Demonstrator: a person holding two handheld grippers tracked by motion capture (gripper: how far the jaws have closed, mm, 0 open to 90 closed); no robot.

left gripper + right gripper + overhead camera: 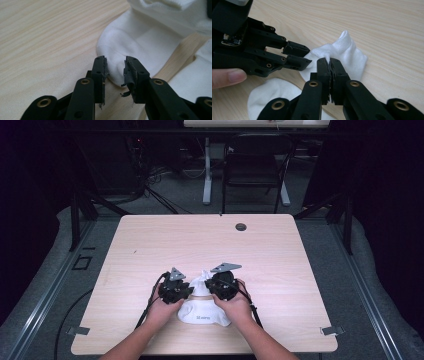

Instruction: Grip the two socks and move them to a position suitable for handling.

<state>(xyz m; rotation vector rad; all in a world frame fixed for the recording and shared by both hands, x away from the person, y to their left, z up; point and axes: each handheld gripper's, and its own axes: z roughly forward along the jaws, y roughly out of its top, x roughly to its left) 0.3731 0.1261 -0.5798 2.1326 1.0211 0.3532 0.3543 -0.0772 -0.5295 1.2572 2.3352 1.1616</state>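
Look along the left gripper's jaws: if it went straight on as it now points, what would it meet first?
Most likely the white sock. The left gripper has its jaws open, and the sock's rounded edge already lies in the gap between them. Depth is hard to judge.

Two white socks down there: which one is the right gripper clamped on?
The far sock, away from the person. The right gripper is pinching its fabric; the near sock with printed lettering lies flat and ungripped.

Background only, as we see it from above.
We've got a light wood worktop [150, 240] with a round grommet hole [241, 227] near its far edge, a black chair [256, 167] beyond it, cables [150, 182] on grey floor [380, 285].
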